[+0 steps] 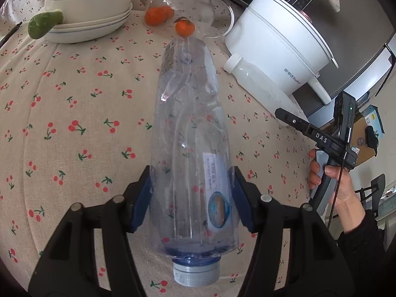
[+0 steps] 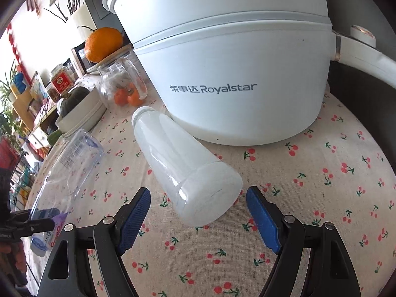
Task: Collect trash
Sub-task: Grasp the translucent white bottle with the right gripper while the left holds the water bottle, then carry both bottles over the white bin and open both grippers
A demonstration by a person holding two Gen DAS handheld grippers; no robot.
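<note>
A clear empty plastic bottle (image 1: 190, 133) with a grey cap lies on the cherry-print tablecloth, cap toward me. My left gripper (image 1: 191, 180) is shut on it, blue pads pressed on both sides near the label. The bottle also shows in the right wrist view (image 2: 71, 163). A white milky bottle (image 2: 183, 163) lies on its side against the white pot; it also shows in the left wrist view (image 1: 247, 74). My right gripper (image 2: 198, 195) is open, its fingers either side of the white bottle's base, not touching it. The right gripper also shows in the left wrist view (image 1: 309, 128).
A white Royalstar pot (image 2: 235, 61) stands just behind the white bottle. A glass teapot (image 1: 183, 5), small oranges (image 1: 184, 27), and stacked white dishes (image 1: 91, 12) with dark green squash sit at the back. The tablecloth (image 1: 74, 99) covers the table.
</note>
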